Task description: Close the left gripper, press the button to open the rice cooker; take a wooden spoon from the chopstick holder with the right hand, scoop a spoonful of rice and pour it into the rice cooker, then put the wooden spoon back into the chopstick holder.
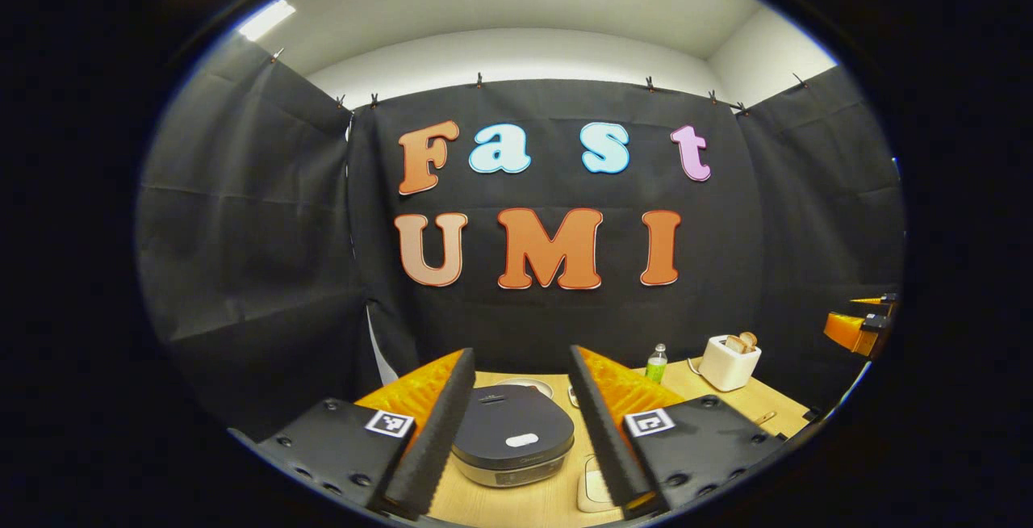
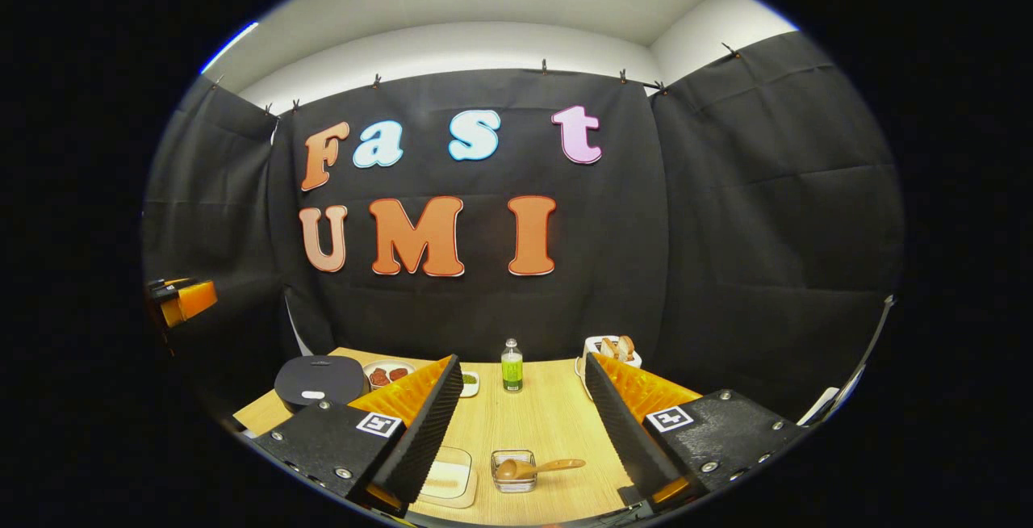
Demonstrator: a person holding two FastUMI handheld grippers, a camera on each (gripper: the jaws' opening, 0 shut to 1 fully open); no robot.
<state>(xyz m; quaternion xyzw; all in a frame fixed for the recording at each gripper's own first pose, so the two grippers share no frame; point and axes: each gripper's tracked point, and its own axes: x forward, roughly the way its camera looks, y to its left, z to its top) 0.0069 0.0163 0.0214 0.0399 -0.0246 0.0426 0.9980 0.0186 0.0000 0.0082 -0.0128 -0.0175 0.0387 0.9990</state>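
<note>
Black cloth walls close in a light wooden counter, with a white ceiling above.

Seen in the left gripper view, the left tool hangs above the counter with its two fingers spread wide and nothing between them. Framed in that gap is the rice cooker: one round, low, dark pot with a flat closed lid, a pale oval button on the lid near its front and a metal band round the base. Just behind it shows the rim of a plate, and just beside its right flank a pale rectangular tray lies on the counter. Farther right stand one small green bottle and one white toaster with two slices of bread sticking up.

From the right gripper view, the right tool is also spread wide and holding nothing. Between its fingers, near the front of the counter, sits one small clear square holder with one wooden spoon lying across it, bowl inside and handle pointing right over the rim. Left of it lies the pale tray, partly behind the left finger. The green bottle stands upright at the back, a small dish with something green is just left of it, and the toaster is at the right rear. At far left, the cooker's lid is down, with the plate of reddish food touching its right side.
</note>
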